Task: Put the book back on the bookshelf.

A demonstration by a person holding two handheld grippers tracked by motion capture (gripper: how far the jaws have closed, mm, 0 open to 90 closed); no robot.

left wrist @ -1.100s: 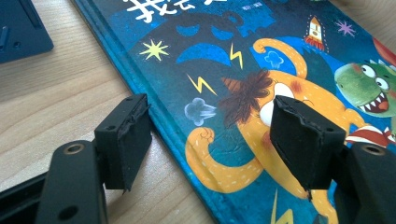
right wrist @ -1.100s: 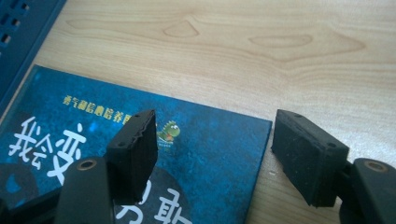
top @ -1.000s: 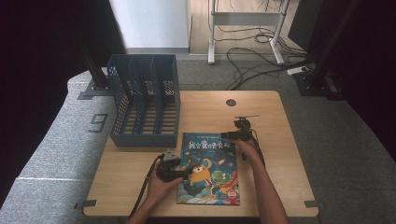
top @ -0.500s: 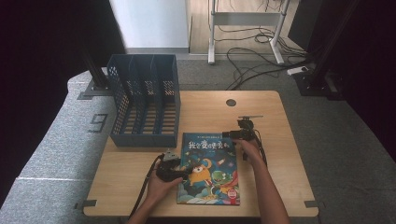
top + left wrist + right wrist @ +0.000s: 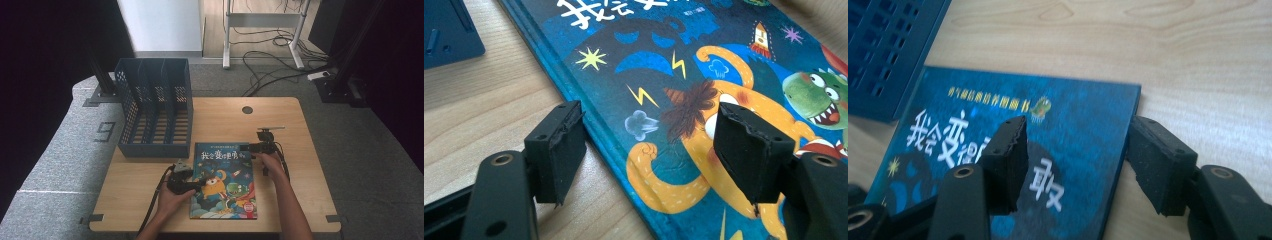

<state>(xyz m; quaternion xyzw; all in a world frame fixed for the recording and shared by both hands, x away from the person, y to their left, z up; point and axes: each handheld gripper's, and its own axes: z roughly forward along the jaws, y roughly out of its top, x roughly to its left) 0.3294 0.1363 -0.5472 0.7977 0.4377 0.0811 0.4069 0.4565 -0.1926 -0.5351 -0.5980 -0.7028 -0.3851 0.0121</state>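
Observation:
A blue picture book (image 5: pixel 225 182) with a cartoon cover lies flat on the wooden table (image 5: pixel 300 200), close to the front edge. My left gripper (image 5: pixel 194 186) is at the book's left edge, open. In the left gripper view the book's spine edge (image 5: pixel 599 135) runs between the jaws, one over the wood and one over the cover; my left gripper (image 5: pixel 649 150) grips nothing. My right gripper (image 5: pixel 245 148) is at the book's far right corner, open. Its jaws have just been closing. In the right gripper view my right gripper (image 5: pixel 1075 155) straddles the book's (image 5: pixel 1078 120) right edge, pads apart from it.
A dark blue slotted file rack (image 5: pixel 152 107) stands at the table's back left, just behind the book; it also shows as the rack (image 5: pixel 883 50) and the rack corner (image 5: pixel 449 30). A round cable hole (image 5: pixel 247 109) sits at the back. Cables (image 5: pixel 270 55) lie on the floor beyond.

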